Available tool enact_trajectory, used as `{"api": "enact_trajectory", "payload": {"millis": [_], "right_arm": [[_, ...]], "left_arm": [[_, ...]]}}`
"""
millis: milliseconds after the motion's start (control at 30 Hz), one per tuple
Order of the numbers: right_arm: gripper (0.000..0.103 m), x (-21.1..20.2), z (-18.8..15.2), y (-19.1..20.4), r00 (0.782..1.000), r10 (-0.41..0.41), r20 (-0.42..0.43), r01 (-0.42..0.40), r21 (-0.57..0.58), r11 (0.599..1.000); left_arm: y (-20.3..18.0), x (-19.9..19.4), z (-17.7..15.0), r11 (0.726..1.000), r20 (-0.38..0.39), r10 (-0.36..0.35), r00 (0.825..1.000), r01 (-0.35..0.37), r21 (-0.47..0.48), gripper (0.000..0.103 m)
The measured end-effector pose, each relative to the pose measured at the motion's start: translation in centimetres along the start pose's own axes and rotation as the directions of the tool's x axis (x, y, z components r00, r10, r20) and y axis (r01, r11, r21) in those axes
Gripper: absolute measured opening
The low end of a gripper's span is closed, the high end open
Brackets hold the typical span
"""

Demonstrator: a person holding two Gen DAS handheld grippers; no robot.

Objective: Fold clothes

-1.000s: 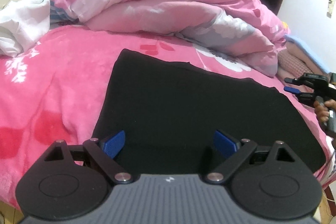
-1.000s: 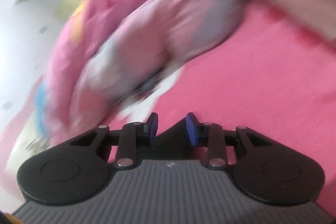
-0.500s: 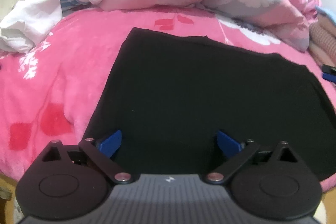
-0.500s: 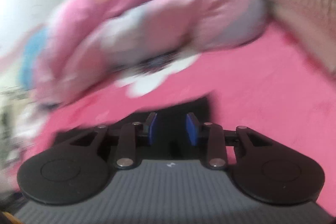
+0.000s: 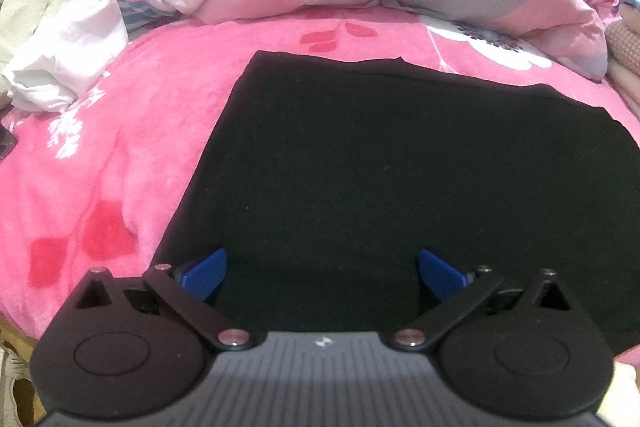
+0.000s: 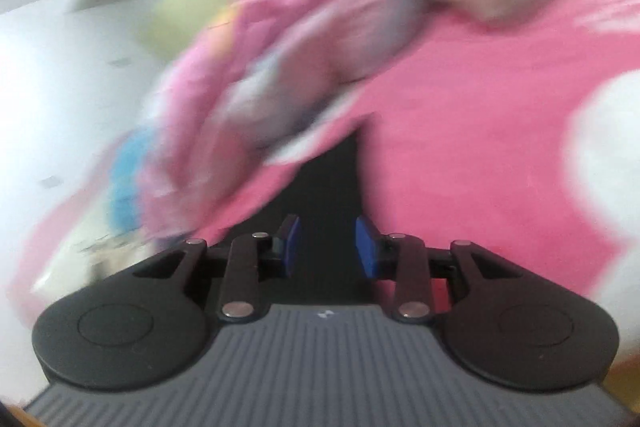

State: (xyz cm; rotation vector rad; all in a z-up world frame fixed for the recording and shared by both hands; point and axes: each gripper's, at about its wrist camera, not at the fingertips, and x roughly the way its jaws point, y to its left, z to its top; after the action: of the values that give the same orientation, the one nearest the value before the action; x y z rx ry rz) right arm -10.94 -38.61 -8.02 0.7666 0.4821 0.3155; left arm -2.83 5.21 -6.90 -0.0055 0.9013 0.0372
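Garment: we saw the black garment [image 5: 400,163] flat near the bed's [image 5: 120,155] front edge.
Left gripper [image 5: 322,269]: fingers opening wide, empty.
Right gripper [image 6: 328,247]: partly open, empty; view blurred.

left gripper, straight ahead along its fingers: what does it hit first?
Most likely the black garment, lying flat on the pink blanket. The left gripper points down over its near part, jaws opening with nothing between them. How far above the cloth it is, the view doesn't show.
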Motion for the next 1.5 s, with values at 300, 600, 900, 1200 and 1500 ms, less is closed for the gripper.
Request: {"api": "enact_trajectory", "payload": {"millis": [300, 600, 900, 1200, 1500], "right_arm": [[0.028, 1.1, -4.5, 0.3, 0.987, -0.037, -0.156, 0.032, -0.033, 0.999], [0.033, 0.3, -5.3, 4.0, 0.990, 0.069, -0.120, -0.079, -0.084, 0.993], [0.032, -1.1, -8.3, 2.4, 0.962, -0.096, -0.255, 0.046, -0.194, 0.980], [0.033, -0.5, -4.6, 3.6, 0.990, 0.039, -0.135, -0.075, -0.268, 0.960], [0.030, -5.5, -6.7, -1.6, 0.978, -0.015, -0.206, -0.023, -0.179, 0.984]], "left_arm": [[-0.3, 0.1, -0.1, 1.000, 0.000, 0.014, 1.000, -0.014, 0.012, 0.103], [0.0, 0.1, -0.4, 1.000, 0.020, 0.006, 1.000, -0.006, 0.007, 0.103], [0.3, -0.2, -0.9, 1.000, 0.047, -0.009, 0.999, 0.010, -0.005, 0.103], [0.5, -0.4, -1.1, 1.000, 0.047, -0.007, 0.999, 0.008, -0.014, 0.103], [1.6, -0.9, -0.9, 0.998, 0.048, -0.053, 0.997, 0.055, -0.039, 0.103]]}}
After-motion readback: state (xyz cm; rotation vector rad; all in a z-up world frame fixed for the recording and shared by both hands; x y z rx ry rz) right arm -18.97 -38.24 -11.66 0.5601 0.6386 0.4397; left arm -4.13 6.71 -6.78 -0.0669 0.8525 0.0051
